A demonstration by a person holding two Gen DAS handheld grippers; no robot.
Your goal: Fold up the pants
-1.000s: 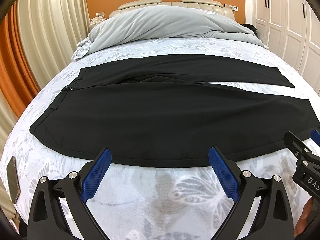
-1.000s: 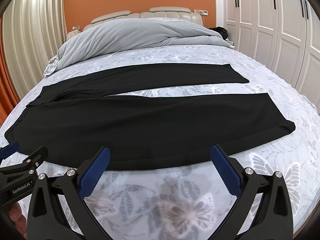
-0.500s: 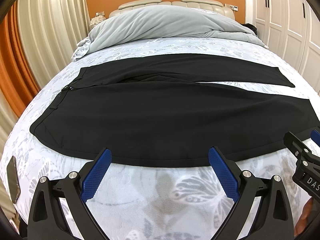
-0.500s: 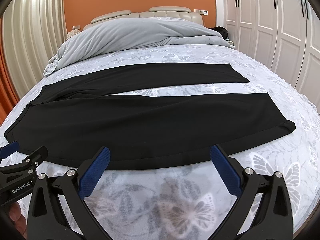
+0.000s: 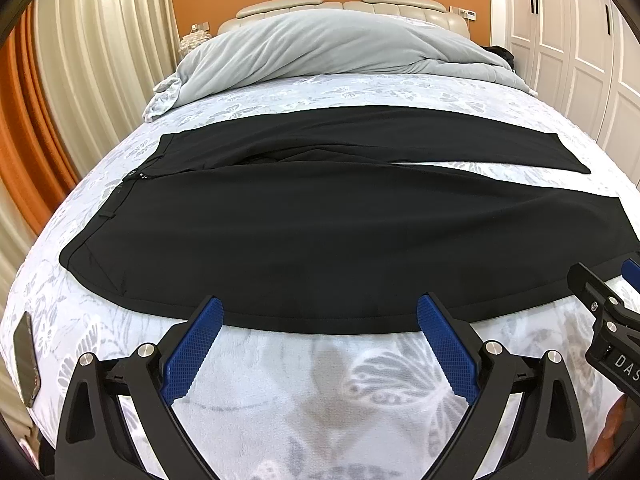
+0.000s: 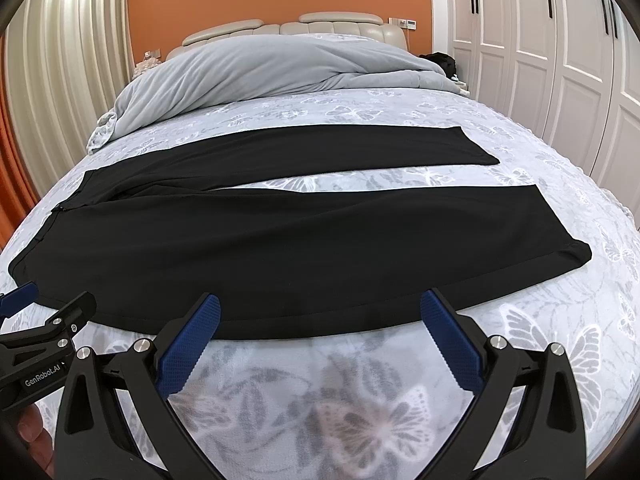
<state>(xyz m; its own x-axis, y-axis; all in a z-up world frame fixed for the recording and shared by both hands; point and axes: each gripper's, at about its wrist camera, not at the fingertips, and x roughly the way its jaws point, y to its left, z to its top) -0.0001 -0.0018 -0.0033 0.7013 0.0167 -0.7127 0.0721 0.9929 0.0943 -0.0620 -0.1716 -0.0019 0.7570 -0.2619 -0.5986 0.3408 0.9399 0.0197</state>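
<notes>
Black pants (image 5: 304, 232) lie flat across the bed, waistband at the left, the two legs spread apart toward the right; they also show in the right wrist view (image 6: 280, 248). My left gripper (image 5: 318, 312) is open and empty, its blue fingertips just at the pants' near edge. My right gripper (image 6: 320, 310) is open and empty, also at the near edge, further toward the leg hem (image 6: 568, 252). Each gripper shows at the side of the other's view.
The bed has a white butterfly-print cover (image 5: 328, 380). A grey duvet (image 5: 320, 48) is bunched at the headboard. A phone (image 5: 26, 360) lies at the bed's left edge. Curtains hang at the left, white wardrobe doors (image 6: 560, 60) stand at the right.
</notes>
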